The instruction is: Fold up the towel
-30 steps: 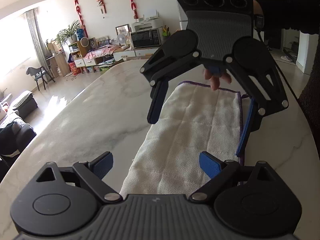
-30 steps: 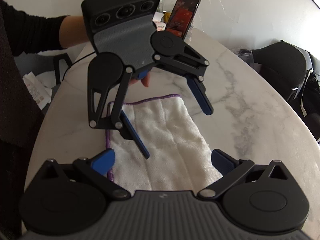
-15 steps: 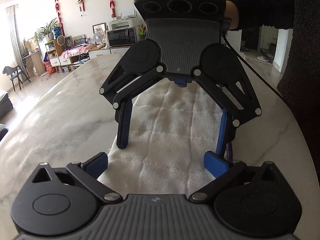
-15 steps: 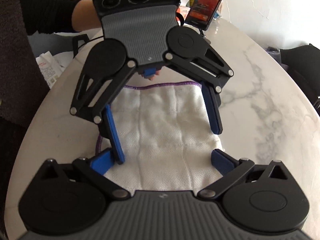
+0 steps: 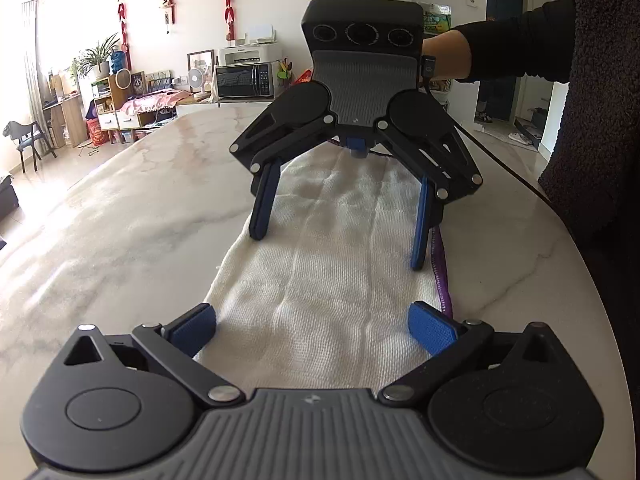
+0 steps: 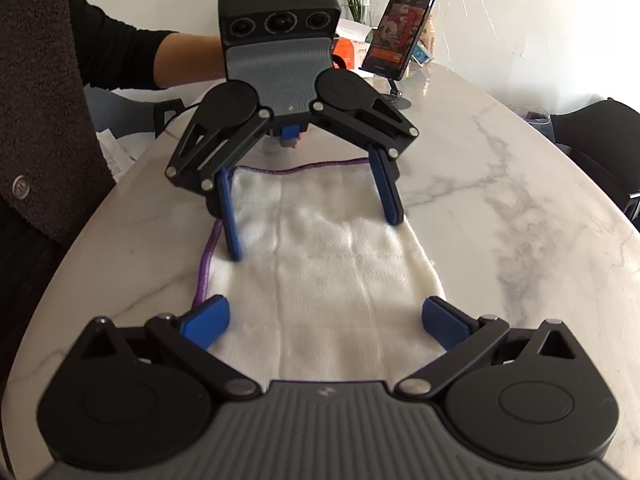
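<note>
Left wrist view: the left gripper [image 5: 312, 326] is holding its jaws wide, gripping nothing, blue pads sitting at either long edge of the towel [image 5: 332, 280], which is lying flat on the marble table [image 5: 120, 232] straight ahead between the jaws. The towel's long axis is running directly away from the jaws toward the right gripper [image 5: 340, 244], which is facing back from the far end, jaws also spread wide, fingertips pointing down at or just above the cloth; contact is not clear. The purple hem is lying just outside the right-hand pad. Microwave and printer in the background; no writing is readable. Right wrist view: the right gripper [image 6: 324, 320] is showing wide jaws, empty, straddling the towel's [image 6: 320, 272] near end; the left gripper [image 6: 316, 236] is standing opposite over the far end, near the purple-hemmed short edge. Each gripper is nearer its own end, so an end-to-end fold looks likely, each needing to close on its end first. A phone [image 6: 400, 32] on a stand is showing a lit screen, text unreadable.
</note>
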`<state>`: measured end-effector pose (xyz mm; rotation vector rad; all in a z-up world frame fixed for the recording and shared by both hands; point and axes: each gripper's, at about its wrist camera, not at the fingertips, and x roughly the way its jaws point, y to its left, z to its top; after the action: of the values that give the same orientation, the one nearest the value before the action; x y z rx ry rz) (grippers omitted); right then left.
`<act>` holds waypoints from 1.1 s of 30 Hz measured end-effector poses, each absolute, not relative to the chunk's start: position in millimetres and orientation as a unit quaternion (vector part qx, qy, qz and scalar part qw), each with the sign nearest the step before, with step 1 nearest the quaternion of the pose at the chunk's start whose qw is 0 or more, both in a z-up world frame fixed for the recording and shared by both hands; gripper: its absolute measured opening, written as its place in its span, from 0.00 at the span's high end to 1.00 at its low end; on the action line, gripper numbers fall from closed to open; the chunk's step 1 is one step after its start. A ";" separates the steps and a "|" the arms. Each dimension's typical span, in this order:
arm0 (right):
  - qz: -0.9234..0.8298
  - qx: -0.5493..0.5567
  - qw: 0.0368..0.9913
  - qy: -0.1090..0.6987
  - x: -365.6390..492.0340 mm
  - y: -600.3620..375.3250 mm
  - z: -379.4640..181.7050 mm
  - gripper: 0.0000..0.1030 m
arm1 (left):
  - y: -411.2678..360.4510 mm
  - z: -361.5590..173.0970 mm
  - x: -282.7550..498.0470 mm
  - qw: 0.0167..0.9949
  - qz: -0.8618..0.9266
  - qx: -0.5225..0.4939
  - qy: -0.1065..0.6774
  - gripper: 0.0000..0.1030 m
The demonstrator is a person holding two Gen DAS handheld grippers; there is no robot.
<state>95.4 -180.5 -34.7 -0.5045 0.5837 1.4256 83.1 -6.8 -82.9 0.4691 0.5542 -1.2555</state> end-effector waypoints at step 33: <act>0.619 -0.211 0.699 0.289 108.4 -212.4 -5.9 0.00 | 7.1 -49.5 79.8 0.736 -0.598 0.191 0.252 0.01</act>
<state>108.4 -212.4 -5.9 -0.4692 0.6444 1.3798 79.8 7.1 -49.5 0.4204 0.5543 -1.3131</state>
